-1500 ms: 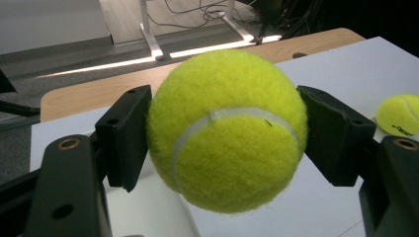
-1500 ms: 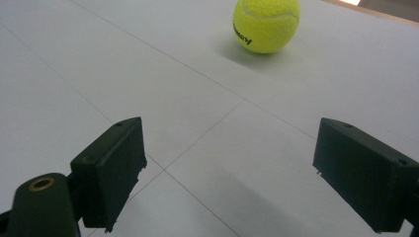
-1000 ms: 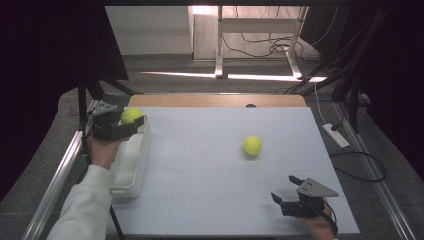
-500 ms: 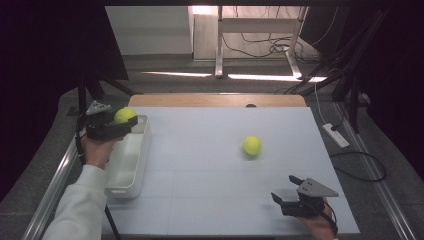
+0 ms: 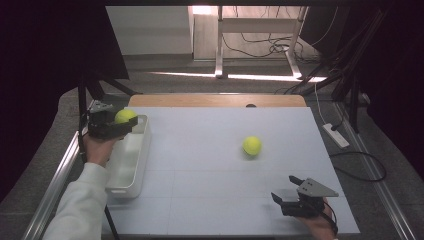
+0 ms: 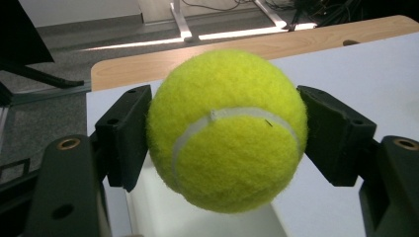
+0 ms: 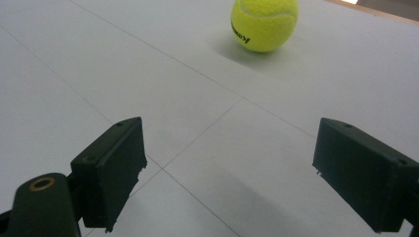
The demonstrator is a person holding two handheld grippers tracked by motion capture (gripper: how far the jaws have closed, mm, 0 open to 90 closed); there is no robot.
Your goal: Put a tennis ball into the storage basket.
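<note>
My left gripper [image 5: 120, 125] is shut on a yellow tennis ball [image 5: 125, 116], held over the far end of a white bin [image 5: 131, 165] at the table's left edge. In the left gripper view the same ball [image 6: 225, 128] sits squeezed between both black jaws, with the bin's rim [image 6: 148, 207] below. A second tennis ball [image 5: 252, 145] lies on the white table, right of centre. My right gripper [image 5: 289, 192] rests open near the front right corner, pointing toward that ball [image 7: 264, 22], which lies well ahead of its spread jaws.
The white tabletop [image 5: 210, 170] has a wooden strip [image 5: 215, 100] along its far edge. A white power strip [image 5: 336, 135] and cables lie on the floor to the right. Metal rails run along both sides of the table.
My left gripper has carried its ball a little toward the far left, over the bin's far end. The right gripper and the loose ball have stayed put.
</note>
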